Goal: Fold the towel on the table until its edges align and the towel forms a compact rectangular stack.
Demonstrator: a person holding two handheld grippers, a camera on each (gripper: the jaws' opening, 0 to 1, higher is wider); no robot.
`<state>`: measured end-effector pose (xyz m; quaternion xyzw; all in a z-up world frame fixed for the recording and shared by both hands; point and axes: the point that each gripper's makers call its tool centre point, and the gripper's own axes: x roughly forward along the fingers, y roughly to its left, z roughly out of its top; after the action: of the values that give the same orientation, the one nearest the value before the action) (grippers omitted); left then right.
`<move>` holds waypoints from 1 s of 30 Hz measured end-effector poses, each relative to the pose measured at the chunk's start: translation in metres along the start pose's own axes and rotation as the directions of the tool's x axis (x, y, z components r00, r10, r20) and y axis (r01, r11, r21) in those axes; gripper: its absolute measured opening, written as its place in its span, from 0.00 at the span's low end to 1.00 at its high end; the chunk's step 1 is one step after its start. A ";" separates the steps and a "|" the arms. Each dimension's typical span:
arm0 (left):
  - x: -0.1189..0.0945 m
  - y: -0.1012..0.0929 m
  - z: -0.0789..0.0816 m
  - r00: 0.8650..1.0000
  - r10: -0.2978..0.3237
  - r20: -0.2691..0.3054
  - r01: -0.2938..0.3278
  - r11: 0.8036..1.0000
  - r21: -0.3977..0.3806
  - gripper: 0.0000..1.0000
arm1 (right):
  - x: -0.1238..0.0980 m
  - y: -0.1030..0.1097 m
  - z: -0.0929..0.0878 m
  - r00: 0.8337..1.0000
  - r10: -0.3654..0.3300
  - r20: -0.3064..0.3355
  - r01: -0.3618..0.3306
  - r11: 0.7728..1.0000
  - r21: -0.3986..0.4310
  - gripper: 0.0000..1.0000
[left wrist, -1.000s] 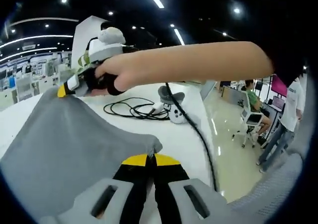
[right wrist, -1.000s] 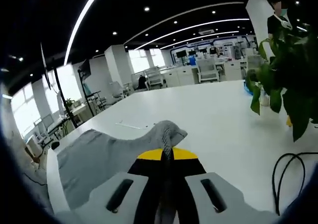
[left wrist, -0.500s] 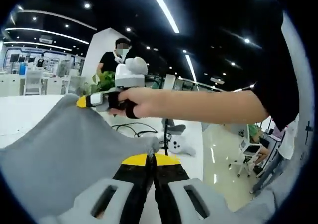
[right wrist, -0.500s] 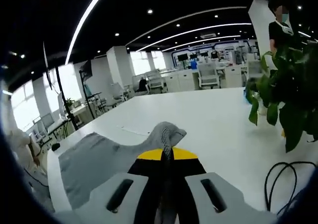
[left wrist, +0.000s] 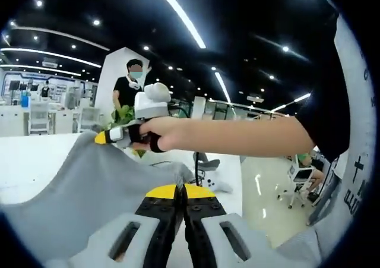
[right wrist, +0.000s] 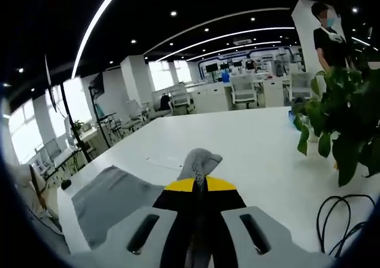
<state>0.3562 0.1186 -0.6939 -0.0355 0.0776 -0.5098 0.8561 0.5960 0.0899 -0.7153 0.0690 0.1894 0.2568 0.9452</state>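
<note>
Grey cloth fills the lower left of the left gripper view: the towel (left wrist: 77, 191) hangs as a wide sheet, lifted off the white table (left wrist: 24, 161). At the bottom centre, the left gripper (left wrist: 180, 192) has its yellow-tipped jaws pressed together on a bunched corner of the towel. Above and left of centre, the right gripper (left wrist: 102, 138), held in a person's hand (left wrist: 157, 134), pinches the sheet's far upper corner. A person in a black shirt (left wrist: 129, 87) stands behind it, and a black cable (left wrist: 196, 173) drops down at the centre.

In the right gripper view, the towel (right wrist: 110, 199) trails down to the lower left over the table (right wrist: 249, 143). At the bottom centre, the right gripper (right wrist: 199, 186) is closed on a puckered corner of cloth. A green plant (right wrist: 344, 125) stands at the right edge, with a black cable (right wrist: 338, 217) looping at the lower right.
</note>
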 end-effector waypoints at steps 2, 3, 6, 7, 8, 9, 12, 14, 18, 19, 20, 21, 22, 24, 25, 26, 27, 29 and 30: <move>-0.008 0.003 0.006 1.000 0.007 0.004 -0.007 1.000 0.009 0.03 | 0.003 0.008 0.005 1.000 0.007 0.000 -0.007 1.000 0.002 0.02; -0.014 0.005 0.010 1.000 0.012 0.009 -0.012 1.000 0.017 0.03 | 0.005 0.015 0.008 1.000 0.009 0.000 -0.009 1.000 -0.001 0.02; -0.029 0.012 0.018 1.000 0.028 0.013 -0.029 0.999 0.027 0.03 | 0.012 0.032 0.021 1.000 0.024 0.011 -0.025 1.000 0.009 0.02; -0.033 0.014 0.020 0.999 0.033 0.015 -0.033 0.999 0.028 0.03 | 0.014 0.037 0.024 0.999 0.029 0.013 -0.029 1.000 0.011 0.02; -0.037 0.015 0.023 0.999 0.039 0.020 -0.039 0.999 0.032 0.03 | 0.017 0.043 0.029 0.999 0.035 0.016 -0.035 0.999 0.007 0.02; -0.043 0.018 0.027 0.999 0.047 0.025 -0.048 0.998 0.030 0.03 | 0.019 0.047 0.032 0.999 0.039 0.018 -0.039 0.999 0.003 0.02; -0.059 0.023 0.035 0.996 0.074 0.041 -0.075 0.997 0.025 0.03 | 0.024 0.062 0.043 0.998 0.052 0.028 -0.052 0.999 0.008 0.02; -0.066 0.023 0.038 0.995 0.086 0.045 -0.087 0.996 0.027 0.03 | 0.026 0.070 0.048 0.998 0.060 0.036 -0.060 0.998 0.013 0.02; -0.086 0.030 0.047 0.990 0.123 0.071 -0.124 0.992 0.003 0.03 | 0.036 0.094 0.059 0.995 0.094 0.041 -0.094 0.995 0.010 0.02; -0.091 0.032 0.049 0.989 0.132 0.075 -0.132 0.991 0.005 0.03 | 0.037 0.099 0.061 0.994 0.100 0.041 -0.100 0.995 0.009 0.02; -0.095 0.033 0.050 0.988 0.137 0.075 -0.138 0.990 0.005 0.03 | 0.041 0.106 0.064 0.993 0.111 0.041 -0.111 0.994 0.001 0.02; -0.101 0.035 0.052 0.986 0.146 0.077 -0.147 0.989 0.007 0.03 | 0.043 0.111 0.066 0.992 0.117 0.040 -0.116 0.993 -0.010 0.02; -0.105 0.037 0.053 0.986 0.150 0.077 -0.152 0.988 0.008 0.03 | 0.047 0.118 0.068 0.992 0.121 0.037 -0.120 0.993 -0.018 0.02; -0.114 0.041 0.056 0.984 0.160 0.082 -0.162 0.987 0.010 0.03 | 0.052 0.130 0.073 0.990 0.137 0.037 -0.136 0.990 -0.021 0.02; -0.121 0.044 0.058 0.981 0.172 0.088 -0.173 0.985 0.007 0.03 | 0.053 0.136 0.075 0.989 0.141 0.038 -0.141 0.990 -0.023 0.02; -0.125 0.047 0.060 0.979 0.180 0.093 -0.181 0.983 0.006 0.03 | 0.055 0.144 0.077 0.988 0.151 0.040 -0.150 0.988 -0.034 0.02; -0.129 0.049 0.061 0.978 0.185 0.097 -0.186 0.982 0.006 0.03 | 0.056 0.150 0.079 0.987 0.155 0.041 -0.153 0.987 -0.037 0.02; -0.140 0.054 0.063 0.974 0.203 0.104 -0.205 0.979 0.014 0.03 | 0.058 0.164 0.080 0.985 0.165 0.041 -0.163 0.986 -0.046 0.02; -0.146 0.057 0.064 0.972 0.210 0.108 -0.212 0.977 0.015 0.03 | 0.061 0.167 0.081 0.985 0.166 0.041 -0.164 0.985 -0.045 0.02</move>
<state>0.3479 0.2729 -0.6243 -0.0428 0.0288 -0.4143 0.9087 0.6000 0.2613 -0.6222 0.0706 0.1563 0.3365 0.9259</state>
